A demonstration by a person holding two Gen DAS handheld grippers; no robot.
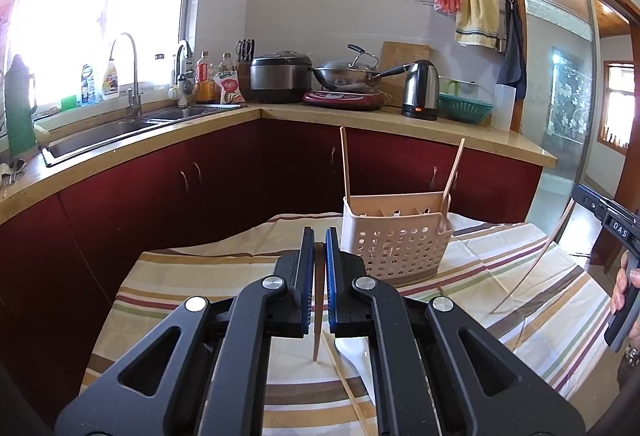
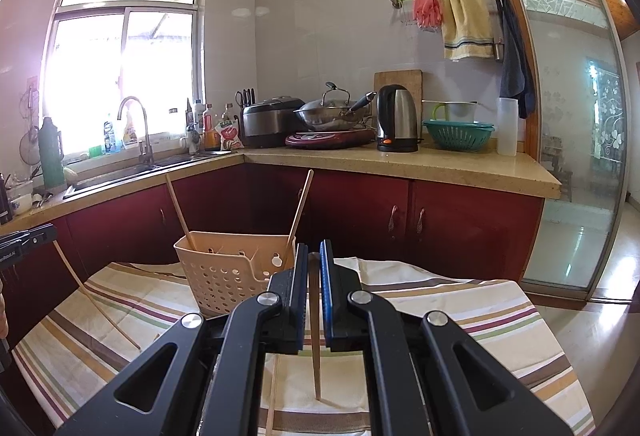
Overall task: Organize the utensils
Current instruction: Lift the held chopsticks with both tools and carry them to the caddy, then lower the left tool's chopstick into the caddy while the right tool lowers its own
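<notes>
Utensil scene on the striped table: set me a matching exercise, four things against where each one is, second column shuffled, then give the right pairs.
Column one:
1. chopstick in the left gripper
2. utensil basket
3. white spoon
4. electric kettle

Column two:
A. lying flat on the striped cloth, below the left gripper
B. on the kitchen counter, next to the green colander
C. clamped between closed jaws, tip hanging down toward the cloth
D. standing on the cloth with two chopsticks upright inside

Pairs: 1-C, 2-D, 3-A, 4-B
</notes>
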